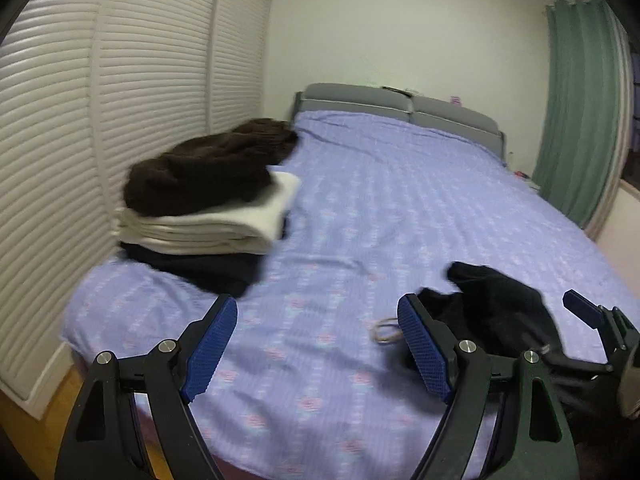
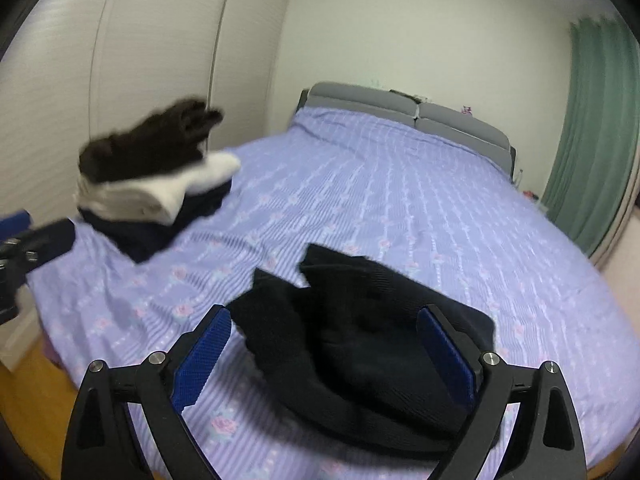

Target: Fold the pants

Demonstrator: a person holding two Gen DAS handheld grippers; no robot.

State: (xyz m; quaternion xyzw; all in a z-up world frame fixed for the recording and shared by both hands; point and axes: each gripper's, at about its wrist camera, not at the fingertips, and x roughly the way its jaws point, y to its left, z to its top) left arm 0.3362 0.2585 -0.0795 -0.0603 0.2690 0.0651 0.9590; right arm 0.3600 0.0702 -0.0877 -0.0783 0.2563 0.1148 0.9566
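Crumpled black pants (image 2: 360, 332) lie in a heap near the foot of the bed; they also show in the left wrist view (image 1: 496, 316) at the lower right. My right gripper (image 2: 326, 344) is open, hovering over the heap with a blue pad on each side, holding nothing. My left gripper (image 1: 318, 340) is open and empty above bare bedspread, left of the pants. The right gripper's blue finger (image 1: 582, 308) shows at the left view's right edge. The left gripper shows at the right view's left edge (image 2: 24, 248).
The bed (image 1: 400, 200) has a lilac flowered spread. A stack of folded clothes (image 1: 208, 200), brown on cream on dark, sits at its left side by white louvred doors (image 1: 120, 100). A small cord loop (image 1: 386, 330) lies by the pants. Green curtain (image 1: 580, 112) right.
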